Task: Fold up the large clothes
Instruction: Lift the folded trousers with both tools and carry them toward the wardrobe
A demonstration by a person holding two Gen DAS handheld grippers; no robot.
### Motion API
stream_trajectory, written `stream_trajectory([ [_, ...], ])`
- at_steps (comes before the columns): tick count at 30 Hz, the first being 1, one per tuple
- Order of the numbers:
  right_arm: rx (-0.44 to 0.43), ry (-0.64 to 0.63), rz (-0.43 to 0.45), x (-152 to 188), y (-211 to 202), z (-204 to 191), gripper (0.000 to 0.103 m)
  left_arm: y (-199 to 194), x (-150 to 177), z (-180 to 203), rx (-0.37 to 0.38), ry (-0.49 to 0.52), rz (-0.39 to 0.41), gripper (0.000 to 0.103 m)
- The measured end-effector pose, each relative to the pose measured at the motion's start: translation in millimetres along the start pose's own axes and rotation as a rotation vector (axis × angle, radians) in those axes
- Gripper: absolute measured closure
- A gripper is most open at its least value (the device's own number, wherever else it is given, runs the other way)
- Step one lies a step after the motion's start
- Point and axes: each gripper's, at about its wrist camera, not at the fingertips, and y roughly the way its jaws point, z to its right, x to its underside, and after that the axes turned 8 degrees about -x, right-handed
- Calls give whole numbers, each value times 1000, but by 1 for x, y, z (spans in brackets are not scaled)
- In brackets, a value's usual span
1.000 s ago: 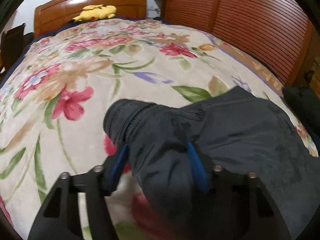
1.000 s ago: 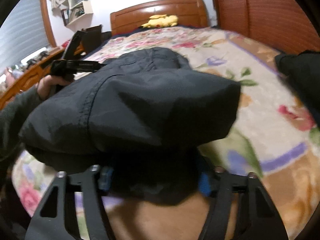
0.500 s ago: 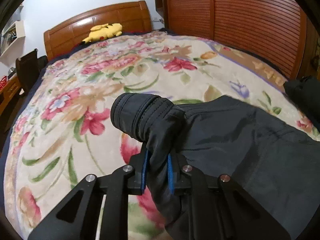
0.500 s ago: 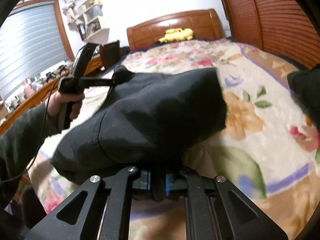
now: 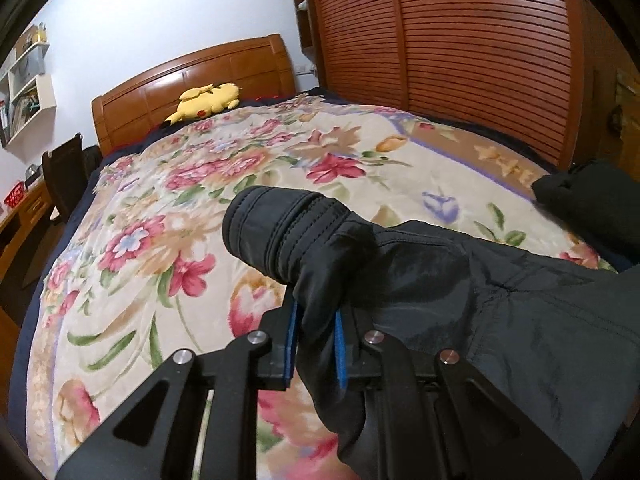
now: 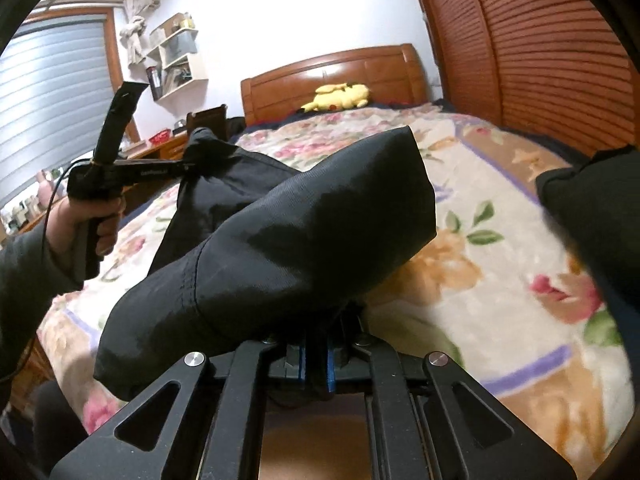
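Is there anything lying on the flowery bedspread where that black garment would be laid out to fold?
Mostly no. The bedspread ahead of the black garment is bare. Only a dark bundle sits at its right edge, and a yellow plush toy by the headboard.

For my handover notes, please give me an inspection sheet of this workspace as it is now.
Surface: floral bedspread, bare beyond the clothes.
Job's things: black garment, lifted off the bed at both pinched ends.
Clutter: second dark garment at the right edge; yellow plush toy by the headboard.
Grippers: left claw and right claw both shut on the black garment.
Cables: thin cable at the left hand.
Surroundings: slatted wardrobe doors, wall shelves, window blind.
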Motion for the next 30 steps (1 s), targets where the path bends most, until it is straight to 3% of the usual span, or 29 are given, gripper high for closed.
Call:
stream_trajectory([
  [9, 56, -81, 6, -11, -10, -1, 99, -11, -8, 19, 11, 5, 44, 91],
  [14, 115, -158, -19, -21, -16, 8, 99, -21, -31, 47, 35, 24, 107, 91],
  [22, 281, -243, 25, -71, -72, 42, 100, -44, -112, 116, 112, 37, 214, 91],
  [30, 519, -282, 75, -118, -168, 94, 100, -65, -194, 211, 241, 51, 323, 91],
])
